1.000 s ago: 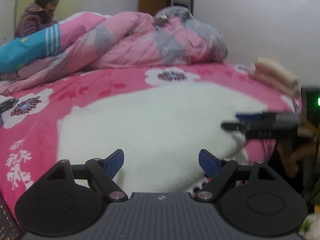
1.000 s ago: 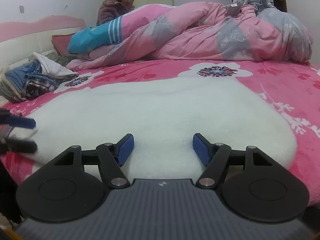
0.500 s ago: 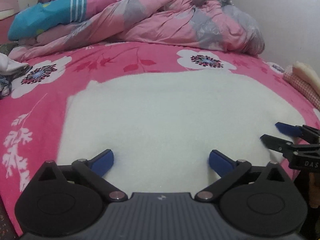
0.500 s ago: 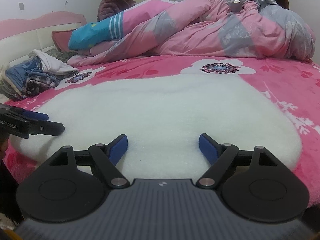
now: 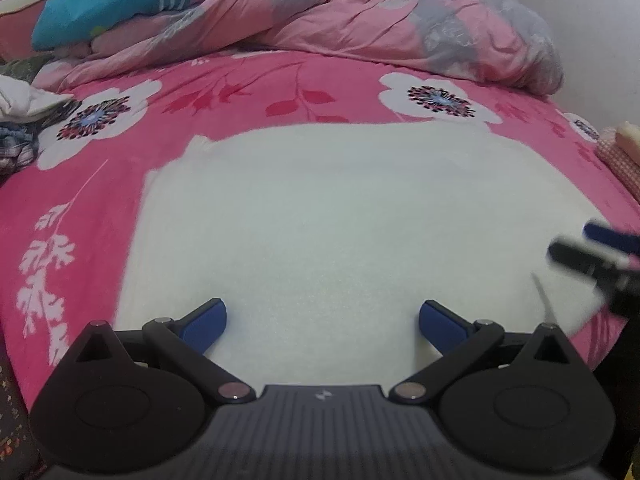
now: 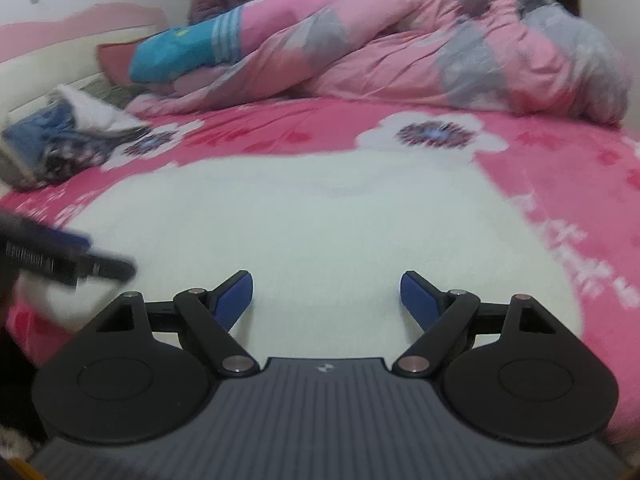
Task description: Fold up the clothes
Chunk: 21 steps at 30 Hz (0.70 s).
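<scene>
The left gripper is hovering with jaws spread wide over the near edge of the white fleece garment, which is lying flat on the pink floral bedspread. The right gripper is gaping likewise, empty, beside it.

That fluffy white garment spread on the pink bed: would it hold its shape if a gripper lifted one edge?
Probably not. The fluffy white garment lies flat, following the pink floral bedsheet, so it would likely droop. Its fuzzy pile suggests a light, grippy cloth.
</scene>
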### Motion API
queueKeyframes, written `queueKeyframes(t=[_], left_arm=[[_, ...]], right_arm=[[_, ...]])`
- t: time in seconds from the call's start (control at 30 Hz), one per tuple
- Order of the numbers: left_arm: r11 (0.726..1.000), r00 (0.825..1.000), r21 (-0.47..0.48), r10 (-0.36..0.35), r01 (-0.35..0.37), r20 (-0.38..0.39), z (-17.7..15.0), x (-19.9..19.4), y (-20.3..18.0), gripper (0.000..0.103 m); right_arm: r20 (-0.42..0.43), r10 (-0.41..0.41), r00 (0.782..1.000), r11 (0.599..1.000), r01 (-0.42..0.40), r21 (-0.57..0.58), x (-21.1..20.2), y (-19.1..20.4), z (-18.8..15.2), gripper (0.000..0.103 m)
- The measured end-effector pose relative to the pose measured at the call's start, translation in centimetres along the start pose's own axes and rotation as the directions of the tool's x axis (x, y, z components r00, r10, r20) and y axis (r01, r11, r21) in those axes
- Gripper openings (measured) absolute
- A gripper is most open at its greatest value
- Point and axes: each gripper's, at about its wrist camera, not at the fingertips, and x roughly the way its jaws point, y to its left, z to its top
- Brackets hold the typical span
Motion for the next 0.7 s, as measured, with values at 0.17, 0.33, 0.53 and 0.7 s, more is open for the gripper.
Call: queueKeyframes(t=[0.17, 0.33, 0.53, 0.7], left_arm=[[1.0, 1.0, -0.007, 0.015, -0.015, -0.021, 0.3, 0.1, -0.1, 0.103], [0.999, 0.998, -0.015, 0.039, -0.04, -0.045, 0.8, 0.1, -0.5, 0.103], [0.998, 0.997, -0.018, 0.062, -0.061, 0.035, 2.4, -1.9, -1.2, 0.103], [0.994, 0.995, 0.031, 0.1, -0.1, 0.009, 3.6, 1.1, -2.8, 0.103]], right_arm=[[0.017, -0.03, 0.999, 0.999, 0.029, 0.018, 0.2, -0.1, 2.3, 0.083], [-0.051, -0.031, 0.998, 0.998, 0.028, -0.065, 4.3, -0.1, -1.0, 0.098], [-0.062, -0.039, 0.997, 0.998, 0.036, -0.047, 4.3, 0.1, -0.8, 0.099], [-0.062, -0.045, 0.997, 0.998, 0.043, -0.042, 4.3, 0.2, -0.8, 0.102]])
